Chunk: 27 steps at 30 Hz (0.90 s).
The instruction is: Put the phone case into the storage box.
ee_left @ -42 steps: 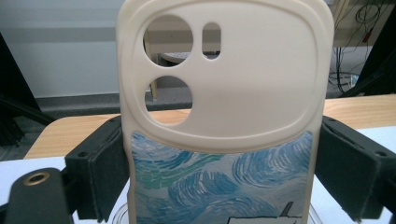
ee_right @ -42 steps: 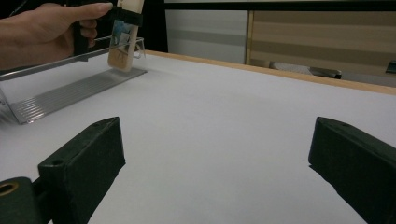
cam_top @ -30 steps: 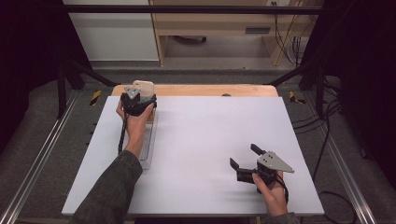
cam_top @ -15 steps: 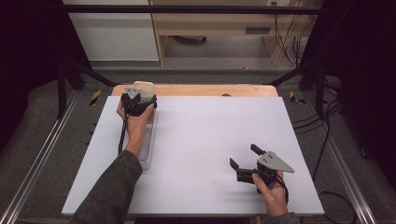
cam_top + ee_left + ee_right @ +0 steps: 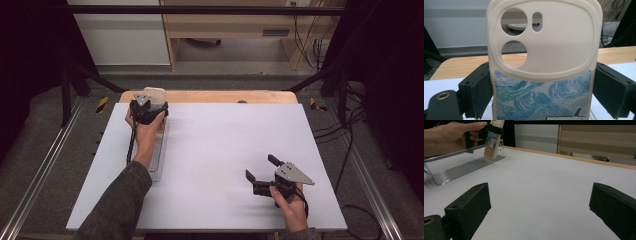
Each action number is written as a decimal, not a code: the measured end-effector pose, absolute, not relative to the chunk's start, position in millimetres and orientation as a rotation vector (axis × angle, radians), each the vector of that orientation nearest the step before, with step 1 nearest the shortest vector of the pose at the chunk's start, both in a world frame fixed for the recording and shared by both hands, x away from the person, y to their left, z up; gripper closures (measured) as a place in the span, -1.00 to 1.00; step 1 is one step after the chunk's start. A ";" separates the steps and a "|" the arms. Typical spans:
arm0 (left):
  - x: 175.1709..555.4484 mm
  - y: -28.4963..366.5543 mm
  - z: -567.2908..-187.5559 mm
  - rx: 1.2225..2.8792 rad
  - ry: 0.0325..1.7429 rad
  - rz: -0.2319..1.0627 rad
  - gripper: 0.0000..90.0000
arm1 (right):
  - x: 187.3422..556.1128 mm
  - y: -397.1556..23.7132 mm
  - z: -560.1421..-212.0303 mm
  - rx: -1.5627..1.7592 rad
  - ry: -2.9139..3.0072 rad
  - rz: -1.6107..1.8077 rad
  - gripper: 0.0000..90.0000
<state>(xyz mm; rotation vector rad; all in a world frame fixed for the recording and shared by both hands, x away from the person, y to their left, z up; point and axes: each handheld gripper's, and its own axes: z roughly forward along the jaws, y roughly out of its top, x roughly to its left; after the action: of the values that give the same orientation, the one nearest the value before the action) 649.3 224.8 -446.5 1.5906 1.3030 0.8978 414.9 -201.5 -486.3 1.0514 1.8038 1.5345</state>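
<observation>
**Phone case held upright at the far end of a clear rack, left gripper engaged**

High view. The left gripper (image 5: 148, 111) sits at the far-left corner of the white table (image 5: 225, 150), near the wooden edge strip (image 5: 210, 96). A cream phone case (image 5: 154, 94) stands out beyond the gripper, away from the person. Below and behind the left hand (image 5: 145, 131) runs a clear acrylic rack (image 5: 159, 155), its long axis pointing from the person toward the far edge. The right gripper (image 5: 260, 176) rests well apart, near the front-right of the table, held by the right hand (image 5: 290, 205); its jaws stand spread with nothing between them. The left hand is plainly the nearer to the case.

Left gripper view. The phone case (image 5: 544, 60) stands upright between the two black jaws, which press on its left and right edges, so the case's long axis runs vertically, across the closing direction. The camera cut-outs are at the top; a blue swirl print covers the lower part. The clear rack shows faintly at the bottom edge.

Right gripper view. The jaws are wide apart over bare table. The case (image 5: 494, 138) lies far ahead and to the left, tilted slightly, its lower end at the far end of the ribbed rack (image 5: 461, 170); whether it touches the grooves cannot be told. Any seating or lifting of the case probably depends on keeping its long axis upright over the rack.
</observation>
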 end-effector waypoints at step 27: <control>648.0 225.7 -441.4 1.568 1.302 0.899 -0.83 | 416.3 -197.3 -488.4 1.060 1.826 1.549 -0.93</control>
<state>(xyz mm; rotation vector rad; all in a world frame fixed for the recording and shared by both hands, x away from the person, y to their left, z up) 648.0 225.7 -441.4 1.5678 1.3025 0.8990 416.3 -197.3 -488.4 1.0604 1.8259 1.5494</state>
